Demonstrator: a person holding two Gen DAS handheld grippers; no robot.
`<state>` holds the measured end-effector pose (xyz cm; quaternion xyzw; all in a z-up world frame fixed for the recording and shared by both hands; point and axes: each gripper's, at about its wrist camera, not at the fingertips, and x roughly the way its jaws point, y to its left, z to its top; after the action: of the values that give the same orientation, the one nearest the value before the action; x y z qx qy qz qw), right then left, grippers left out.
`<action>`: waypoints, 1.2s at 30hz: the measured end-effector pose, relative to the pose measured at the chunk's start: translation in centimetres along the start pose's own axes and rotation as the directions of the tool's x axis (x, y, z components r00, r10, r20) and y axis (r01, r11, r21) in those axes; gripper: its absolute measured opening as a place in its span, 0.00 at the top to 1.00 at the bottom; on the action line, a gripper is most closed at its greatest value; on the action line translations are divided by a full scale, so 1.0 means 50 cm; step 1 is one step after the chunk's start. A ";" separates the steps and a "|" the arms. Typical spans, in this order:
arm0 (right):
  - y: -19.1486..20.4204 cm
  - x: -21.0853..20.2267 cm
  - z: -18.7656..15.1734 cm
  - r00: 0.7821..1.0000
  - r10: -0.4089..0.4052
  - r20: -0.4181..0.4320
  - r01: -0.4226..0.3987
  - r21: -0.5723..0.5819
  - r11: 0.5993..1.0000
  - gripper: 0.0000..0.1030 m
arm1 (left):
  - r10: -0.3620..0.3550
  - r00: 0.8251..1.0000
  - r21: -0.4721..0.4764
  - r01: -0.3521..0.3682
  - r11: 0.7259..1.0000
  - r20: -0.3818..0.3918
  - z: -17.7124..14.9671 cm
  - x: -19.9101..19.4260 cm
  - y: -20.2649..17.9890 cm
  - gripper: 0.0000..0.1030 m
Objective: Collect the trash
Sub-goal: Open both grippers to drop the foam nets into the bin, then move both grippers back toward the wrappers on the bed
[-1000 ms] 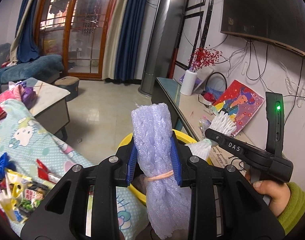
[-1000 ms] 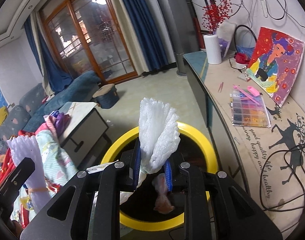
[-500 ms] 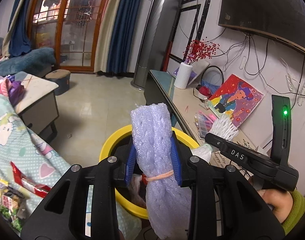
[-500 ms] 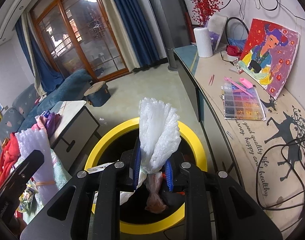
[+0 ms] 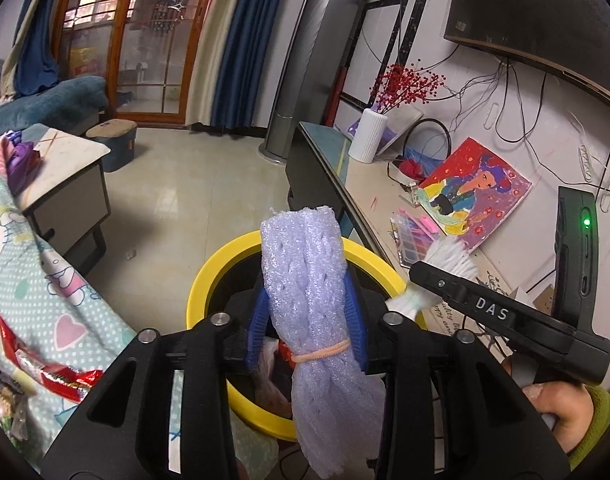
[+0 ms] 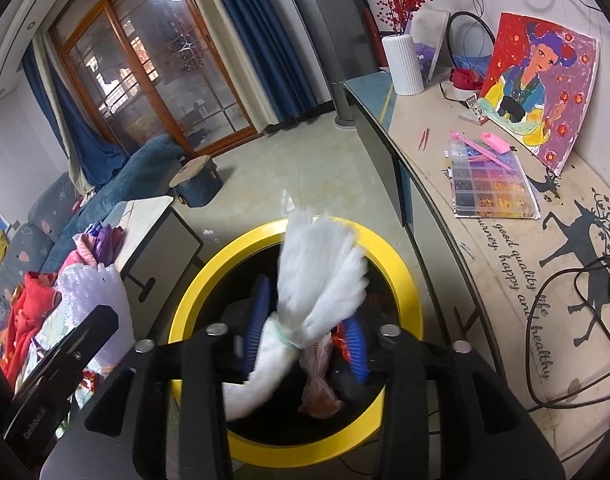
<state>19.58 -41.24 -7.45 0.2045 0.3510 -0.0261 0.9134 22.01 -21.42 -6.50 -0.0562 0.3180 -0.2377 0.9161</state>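
Observation:
A yellow-rimmed black bin (image 5: 209,280) (image 6: 401,280) sits right below both grippers, with wrappers inside. My left gripper (image 5: 305,320) has a lilac foam-net bundle (image 5: 305,272), tied with an orange rubber band, upright between its blue pads. Its jaws are opening while the pads still touch the foam. My right gripper (image 6: 305,320) hangs over the bin mouth with jaws opening wide. A white foam-net bundle (image 6: 321,276) is tilted and blurred between them, free of the pads. Each gripper shows in the other's view: the right gripper (image 5: 485,312) and the left gripper (image 6: 65,352).
A long TV bench (image 6: 505,240) on the right holds a painting (image 6: 537,80), a bead box (image 6: 493,184), a white vase (image 6: 405,64) and cables. On the left, a cartoon blanket (image 5: 45,280) carries snack wrappers (image 5: 45,372) beside a low coffee table (image 5: 65,184).
The right jaws have spread, and the white bundle has tipped sideways and slipped down toward the bin. The left jaws widened slightly around the lilac bundle. Both grippers sank closer to the bin.

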 end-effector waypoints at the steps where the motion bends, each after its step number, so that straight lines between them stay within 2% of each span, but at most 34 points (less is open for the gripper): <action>1: 0.000 0.000 -0.001 1.000 0.001 0.001 -0.001 0.002 1.000 0.61 | -0.001 1.000 -0.004 0.001 1.000 0.000 0.000 0.000 0.003 0.67; 3: -0.001 0.000 0.000 1.000 0.002 -0.001 -0.002 0.005 1.000 0.55 | -0.004 1.000 -0.014 0.004 1.000 0.001 0.001 -0.001 0.008 0.62; 4: -0.001 0.000 0.000 1.000 0.004 -0.002 -0.004 0.010 1.000 0.53 | -0.001 1.000 -0.018 0.001 1.000 0.002 -0.002 -0.004 0.011 0.56; 5: -0.002 0.000 0.000 1.000 0.004 -0.001 -0.004 0.013 1.000 0.52 | 0.000 1.000 -0.021 0.000 1.000 0.004 -0.002 -0.006 0.014 0.49; 10: -0.002 -0.003 0.001 1.000 -0.002 0.002 0.002 0.024 1.000 0.46 | 0.009 1.000 -0.052 -0.009 0.999 0.004 -0.004 -0.013 0.027 0.28; 12: -0.002 -0.005 0.002 1.000 -0.003 0.004 0.003 0.027 1.000 0.43 | 0.016 1.000 -0.065 -0.016 0.998 0.007 -0.003 -0.020 0.032 0.23; 14: 0.000 -0.009 0.004 1.000 -0.007 0.010 0.006 0.030 1.000 0.41 | 0.028 1.000 -0.080 -0.027 0.996 0.010 -0.003 -0.029 0.040 0.12; 20: 0.015 -0.024 0.005 1.000 0.006 0.026 -0.007 0.015 1.000 0.37 | 0.068 0.998 -0.126 -0.066 0.990 0.016 -0.001 -0.063 0.061 0.11; 25: 0.043 -0.044 0.007 0.998 0.026 0.048 -0.025 -0.020 0.999 0.35 | 0.112 0.993 -0.128 -0.106 0.986 0.036 0.000 -0.098 0.072 0.11; 36: 0.120 -0.086 -0.004 0.993 0.091 0.069 -0.083 -0.110 0.990 0.33 | 0.207 0.973 -0.148 -0.191 0.970 0.101 0.001 -0.186 0.110 0.11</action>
<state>17.37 -36.06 -2.64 0.1694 0.3084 0.0252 0.9357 17.87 -12.20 -2.67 -0.1008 0.2843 -0.1185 0.9460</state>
